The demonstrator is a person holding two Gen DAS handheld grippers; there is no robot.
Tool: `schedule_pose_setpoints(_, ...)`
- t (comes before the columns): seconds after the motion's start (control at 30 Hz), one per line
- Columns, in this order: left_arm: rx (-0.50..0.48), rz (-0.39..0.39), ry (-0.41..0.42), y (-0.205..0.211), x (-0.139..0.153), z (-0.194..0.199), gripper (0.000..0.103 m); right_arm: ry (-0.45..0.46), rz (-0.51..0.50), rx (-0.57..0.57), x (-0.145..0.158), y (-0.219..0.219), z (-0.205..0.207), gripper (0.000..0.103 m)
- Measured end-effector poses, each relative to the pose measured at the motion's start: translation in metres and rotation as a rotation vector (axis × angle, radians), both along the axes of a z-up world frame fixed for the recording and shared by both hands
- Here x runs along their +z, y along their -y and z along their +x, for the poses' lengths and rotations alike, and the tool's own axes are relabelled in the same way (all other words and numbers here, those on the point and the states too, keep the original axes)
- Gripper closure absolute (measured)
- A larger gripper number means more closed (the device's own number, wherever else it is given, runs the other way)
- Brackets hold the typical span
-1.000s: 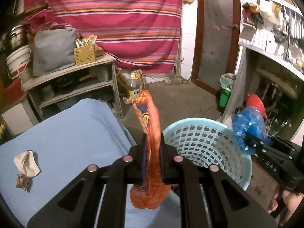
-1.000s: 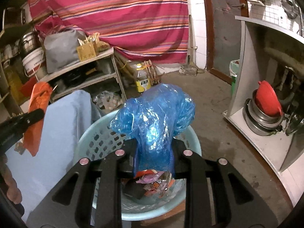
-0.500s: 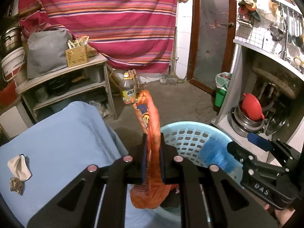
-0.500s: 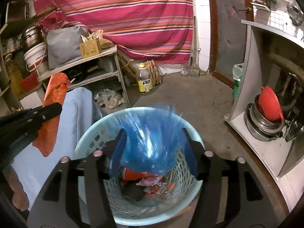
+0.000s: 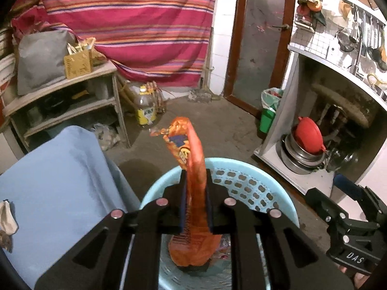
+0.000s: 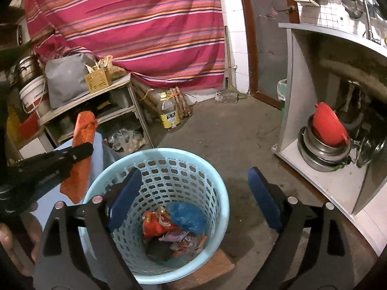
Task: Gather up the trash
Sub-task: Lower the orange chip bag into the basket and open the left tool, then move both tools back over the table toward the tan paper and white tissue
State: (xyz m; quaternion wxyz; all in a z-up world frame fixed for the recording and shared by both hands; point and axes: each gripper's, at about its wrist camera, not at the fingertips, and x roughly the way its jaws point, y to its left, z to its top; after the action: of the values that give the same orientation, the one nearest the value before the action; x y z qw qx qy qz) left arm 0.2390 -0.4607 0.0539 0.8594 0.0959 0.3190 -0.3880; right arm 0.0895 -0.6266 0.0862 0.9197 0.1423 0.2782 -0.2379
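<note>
The left gripper (image 5: pixel 195 205) was closed tight on an orange wrapper (image 5: pixel 192 193), both blue pads pressed flat against its sides. The wrapper stood nearly upright between the fingers, its crumpled top rising above them and its wider lower end hanging below, over the open mouth of the light blue basket (image 5: pixel 254 188). From the right wrist view the same wrapper (image 6: pixel 81 154) showed just left of the basket's (image 6: pixel 217 193) rim, held by the left gripper (image 6: pixel 79 153) above the edge of the blue-covered counter (image 6: pixel 99 142). The right gripper (image 6: pixel 193 195) was spread wide and held nothing; its left pad sat over the basket's near-left rim, while its right pad was outside the basket, above the floor. Inside the basket lay a blue bag (image 6: pixel 187 216) on top of a red wrapper (image 6: pixel 156 224) and other scraps, with something dark at the bottom. In the left wrist view the right gripper's (image 5: pixel 348 198) body sat at the lower right, beside the basket. The basket stood on a wooden board (image 6: pixel 212 268) on the floor, touching the counter (image 5: pixel 55 181). On the counter's far left edge lay a crumpled pale scrap (image 5: pixel 7 220).
</note>
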Motion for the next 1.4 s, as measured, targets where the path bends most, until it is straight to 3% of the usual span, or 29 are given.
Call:
schedule_pose_setpoints(0.03, -0.001, 0.003, -0.005, 0.001, -0.001, 0.001, 0.082, -0.003, 0.001, -0.003, -0.001, 0.001, 0.000, 0.015)
schedule_pose_setpoints(0.1, 0.013, 0.010, -0.007, 0.000, -0.002, 0.003, 0.045, -0.005, 0.002, -0.003, -0.002, 0.002, -0.001, 0.015)
schedule_pose_setpoints(0.13, 0.024, 0.000, 0.002, -0.003, 0.000, 0.003, 0.041, -0.006, 0.002, -0.004, -0.002, 0.003, 0.000, 0.015)
schedule_pose_setpoints(0.3, 0.036, 0.003, 0.002, -0.016, 0.003, 0.005, 0.040, -0.015, -0.001, -0.006, -0.002, 0.002, 0.001, 0.015)
schedule_pose_setpoints(0.43, 0.084, 0.012, 0.016, -0.046, 0.005, 0.010, 0.029, -0.026, -0.011, -0.004, -0.003, -0.002, 0.005, 0.015)
schedule_pose_setpoints(0.67, 0.246, 0.038, 0.027, -0.145, -0.006, 0.026, 0.018, -0.031, -0.046, 0.078, 0.000, -0.046, 0.037, 0.004)
schedule_pose_setpoints(0.97, 0.541, 0.131, 0.030, -0.286, -0.035, 0.070, 0.009, -0.071, -0.087, 0.210, -0.013, -0.135, 0.103, 0.004)
schedule_pose_setpoints(1.13, 0.657, 0.134, 0.013, -0.343, -0.054, 0.097, 0.007, -0.094, -0.070, 0.242, -0.023, -0.174, 0.137, 0.004)
schedule_pose_setpoints(1.23, 0.660, 0.136, -0.050, -0.363, -0.072, 0.115, 0.007, -0.102, -0.097, 0.269, -0.027, -0.198, 0.153, 0.004)
schedule_pose_setpoints(1.37, 0.649, 0.116, -0.071, -0.376, -0.079, 0.127, 0.008, -0.116, -0.116, 0.314, -0.031, -0.227, 0.174, 0.004)
schedule_pose_setpoints(1.4, 0.636, 0.113, -0.072, -0.376, -0.080, 0.127, 0.013, -0.119, -0.116, 0.323, -0.032, -0.232, 0.178, 0.004)
